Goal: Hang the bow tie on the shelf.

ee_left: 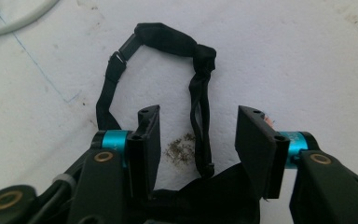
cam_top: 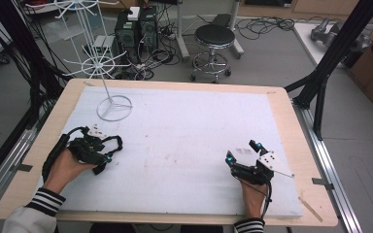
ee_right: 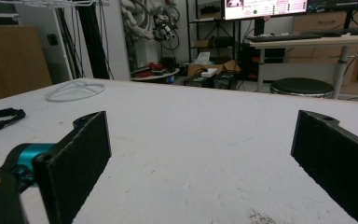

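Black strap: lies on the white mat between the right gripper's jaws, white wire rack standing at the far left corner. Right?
Not quite. The black strap lies between the left gripper's jaws, as the left gripper view shows; the pads stand apart from it. The right gripper has bare white mat between its jaws. The wire rack at the far left corner is correct.

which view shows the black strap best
The left gripper view: the black strap lies close up on the white mat, its loop and buckle plain, one strand running between the open jaws. In the high view it is a small dark loop beside the left gripper. The right gripper view catches it far off at the edge.
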`<control>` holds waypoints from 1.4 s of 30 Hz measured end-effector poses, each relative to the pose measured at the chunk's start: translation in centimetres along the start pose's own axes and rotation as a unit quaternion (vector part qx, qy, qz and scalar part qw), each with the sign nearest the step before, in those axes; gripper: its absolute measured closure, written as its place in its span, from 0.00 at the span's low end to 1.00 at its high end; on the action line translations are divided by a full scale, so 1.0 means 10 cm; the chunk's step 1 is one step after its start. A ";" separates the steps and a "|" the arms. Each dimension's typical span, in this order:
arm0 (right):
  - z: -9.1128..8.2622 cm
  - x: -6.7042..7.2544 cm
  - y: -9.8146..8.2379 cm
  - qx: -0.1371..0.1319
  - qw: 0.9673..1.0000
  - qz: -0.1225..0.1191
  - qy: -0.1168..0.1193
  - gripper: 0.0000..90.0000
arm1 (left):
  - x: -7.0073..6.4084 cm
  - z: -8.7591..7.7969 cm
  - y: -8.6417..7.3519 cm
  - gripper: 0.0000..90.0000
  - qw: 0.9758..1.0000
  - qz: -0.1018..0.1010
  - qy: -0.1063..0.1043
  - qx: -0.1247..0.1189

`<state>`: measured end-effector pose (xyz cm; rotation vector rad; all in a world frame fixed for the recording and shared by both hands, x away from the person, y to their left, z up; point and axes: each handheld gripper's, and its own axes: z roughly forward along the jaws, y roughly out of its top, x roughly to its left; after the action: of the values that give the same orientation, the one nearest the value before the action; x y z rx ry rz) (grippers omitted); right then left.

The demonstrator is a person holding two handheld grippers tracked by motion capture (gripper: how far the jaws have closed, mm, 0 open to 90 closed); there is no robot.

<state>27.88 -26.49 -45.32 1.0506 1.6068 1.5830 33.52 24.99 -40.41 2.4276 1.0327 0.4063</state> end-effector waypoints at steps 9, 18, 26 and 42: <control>0.00 0.00 0.00 0.000 1.000 0.000 -0.001 0.04 | 0.02 0.06 0.01 0.67 1.000 -0.008 -0.008 0.017; 0.00 0.00 0.00 0.000 1.000 0.000 -0.002 0.04 | 0.02 0.10 0.03 0.72 0.999 -0.017 -0.010 0.036; 0.00 0.00 0.00 0.001 1.000 0.002 -0.003 0.04 | 0.00 0.15 0.05 0.81 0.999 -0.017 -0.003 0.048; 0.00 0.00 0.00 0.002 1.000 0.000 -0.001 0.04 | -0.02 0.14 0.07 0.96 0.998 -0.033 -0.002 0.044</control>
<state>27.91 -26.48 -45.31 1.0545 1.6078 1.5789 34.39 23.95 -41.26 2.4612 1.1491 0.3409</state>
